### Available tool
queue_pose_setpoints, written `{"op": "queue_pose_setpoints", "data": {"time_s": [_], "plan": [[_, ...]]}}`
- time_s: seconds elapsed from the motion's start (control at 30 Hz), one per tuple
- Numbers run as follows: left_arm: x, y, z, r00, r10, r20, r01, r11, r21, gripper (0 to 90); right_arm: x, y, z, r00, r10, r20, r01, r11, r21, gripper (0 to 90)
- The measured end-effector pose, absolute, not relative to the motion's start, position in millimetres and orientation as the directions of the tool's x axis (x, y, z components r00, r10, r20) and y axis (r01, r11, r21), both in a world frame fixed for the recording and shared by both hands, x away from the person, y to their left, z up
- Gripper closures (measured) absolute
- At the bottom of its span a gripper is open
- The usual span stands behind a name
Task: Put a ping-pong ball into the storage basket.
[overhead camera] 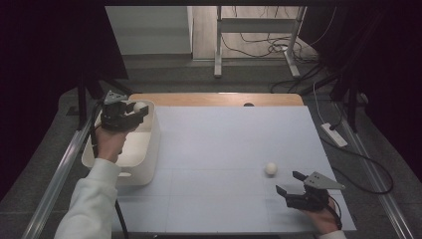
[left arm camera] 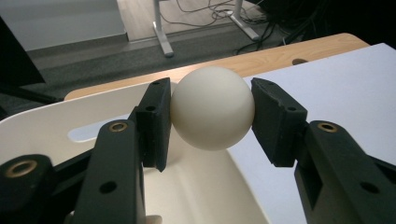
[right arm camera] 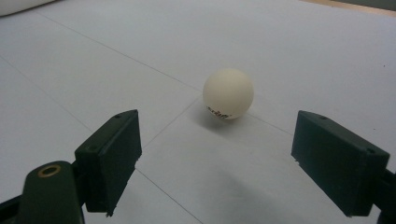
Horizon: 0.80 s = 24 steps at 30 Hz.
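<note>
The left gripper [left arm camera: 212, 109] clamps a white ball [left arm camera: 212, 107] above the bin [overhead camera: 149, 149]. The right gripper [right arm camera: 217, 158] gapes wide on the surface [overhead camera: 224, 144], a second ball [right arm camera: 228, 94] just ahead, untouched.

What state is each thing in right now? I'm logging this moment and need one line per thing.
Left gripper: shut on held ball, above the bin.
Held ball: clamped between the jaws, off the table.
Right gripper: open, holding nothing, aimed at the table ball.
Table ball: resting on the table, untouched.
Bin: upright, open-topped.
</note>
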State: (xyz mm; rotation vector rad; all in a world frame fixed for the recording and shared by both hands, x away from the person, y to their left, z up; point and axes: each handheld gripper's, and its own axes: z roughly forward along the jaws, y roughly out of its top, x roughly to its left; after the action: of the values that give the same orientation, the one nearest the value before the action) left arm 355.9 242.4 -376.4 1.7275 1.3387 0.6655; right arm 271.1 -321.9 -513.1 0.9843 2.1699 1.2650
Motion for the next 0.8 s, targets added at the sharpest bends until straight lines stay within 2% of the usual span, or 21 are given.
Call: {"op": "queue_pose_setpoints", "data": {"time_s": [0.33, 0.8], "plan": [[359, 257, -383, 0.235, 0.969, -0.069, 0.549, -0.074, 0.833, 50.6, 271, -322, -513, -0.650, 0.760, -0.016, 0.359, 0.325, 0.875, 16.0], [371, 258, -394, 0.228, 0.971, -0.065, 0.640, -0.100, 0.762, 50.6, 272, -322, -513, -0.651, 0.759, -0.016, 0.359, 0.326, 0.875, 16.0]]}}
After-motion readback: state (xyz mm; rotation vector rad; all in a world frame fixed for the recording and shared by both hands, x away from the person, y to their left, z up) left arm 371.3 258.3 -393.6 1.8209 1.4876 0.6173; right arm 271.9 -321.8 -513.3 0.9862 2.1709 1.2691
